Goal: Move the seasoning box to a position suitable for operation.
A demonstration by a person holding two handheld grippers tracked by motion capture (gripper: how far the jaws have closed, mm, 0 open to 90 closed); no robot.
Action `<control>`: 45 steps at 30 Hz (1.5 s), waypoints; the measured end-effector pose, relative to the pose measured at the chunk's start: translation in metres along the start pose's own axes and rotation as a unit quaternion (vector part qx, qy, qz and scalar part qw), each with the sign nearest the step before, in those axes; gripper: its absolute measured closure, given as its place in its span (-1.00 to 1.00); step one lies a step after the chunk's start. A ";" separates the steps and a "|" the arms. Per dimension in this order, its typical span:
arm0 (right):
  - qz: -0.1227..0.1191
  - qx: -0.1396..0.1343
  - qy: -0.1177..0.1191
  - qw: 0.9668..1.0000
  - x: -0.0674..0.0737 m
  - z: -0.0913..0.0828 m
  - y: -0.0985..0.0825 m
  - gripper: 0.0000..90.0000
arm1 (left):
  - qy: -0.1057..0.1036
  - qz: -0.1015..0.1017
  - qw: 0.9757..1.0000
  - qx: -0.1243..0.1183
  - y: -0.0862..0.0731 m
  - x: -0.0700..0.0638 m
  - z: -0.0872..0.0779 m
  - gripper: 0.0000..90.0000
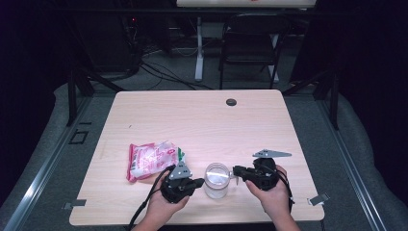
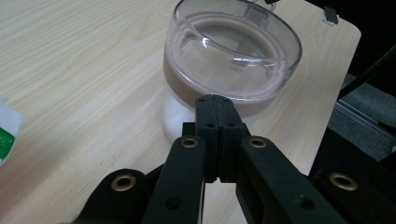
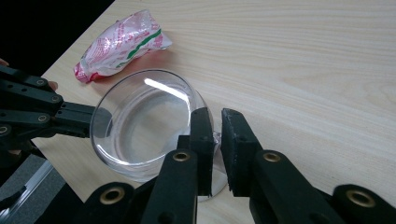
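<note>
Clear jar [image 1: 216, 180] sits near the table's [image 1: 202, 120] front edge, between both grippers. Left gripper [image 2: 215, 100] is clamped shut on nothing, tips against the jar's side. Right gripper [image 3: 215, 135] is pinching its rim, with a snack bag [image 1: 151, 160] lying off to the left

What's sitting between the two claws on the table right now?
The clear lidded jar, seen in the high view: the left claw meets its left side, and the right claw its right rim.

Jar [image 1: 216, 180] on table [image 1: 202, 120] near front edge, packet [image 1: 151, 160] left behind it, tools flanking the jar.
</note>
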State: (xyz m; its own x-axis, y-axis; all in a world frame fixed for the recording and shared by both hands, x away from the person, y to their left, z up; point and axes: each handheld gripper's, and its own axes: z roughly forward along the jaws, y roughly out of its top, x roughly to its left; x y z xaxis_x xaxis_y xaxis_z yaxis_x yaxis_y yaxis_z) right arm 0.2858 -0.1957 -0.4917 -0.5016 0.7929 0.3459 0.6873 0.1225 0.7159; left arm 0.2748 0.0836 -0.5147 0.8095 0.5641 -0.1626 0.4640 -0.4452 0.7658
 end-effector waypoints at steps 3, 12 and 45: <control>0.002 -0.001 -0.001 1.000 -0.001 0.000 0.000 0.85 | -0.002 0.001 1.000 -0.002 0.001 0.000 -0.001 1.00; 0.008 -0.003 0.006 1.000 -0.002 0.000 -0.001 0.85 | 0.001 0.005 1.000 -0.015 0.004 0.000 -0.005 1.00; 0.002 -0.020 -0.003 1.000 -0.002 -0.001 -0.008 0.80 | -0.010 0.014 1.000 -0.025 0.015 -0.004 -0.007 1.00</control>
State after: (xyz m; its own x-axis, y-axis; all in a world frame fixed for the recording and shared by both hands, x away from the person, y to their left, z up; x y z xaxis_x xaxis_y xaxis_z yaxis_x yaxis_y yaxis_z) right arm 0.2807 -0.1987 -0.4967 -0.4950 0.7975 0.3448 0.6683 0.0959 0.7377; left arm 0.2761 0.0800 -0.4986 0.8292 0.5379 -0.1520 0.4225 -0.4249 0.8006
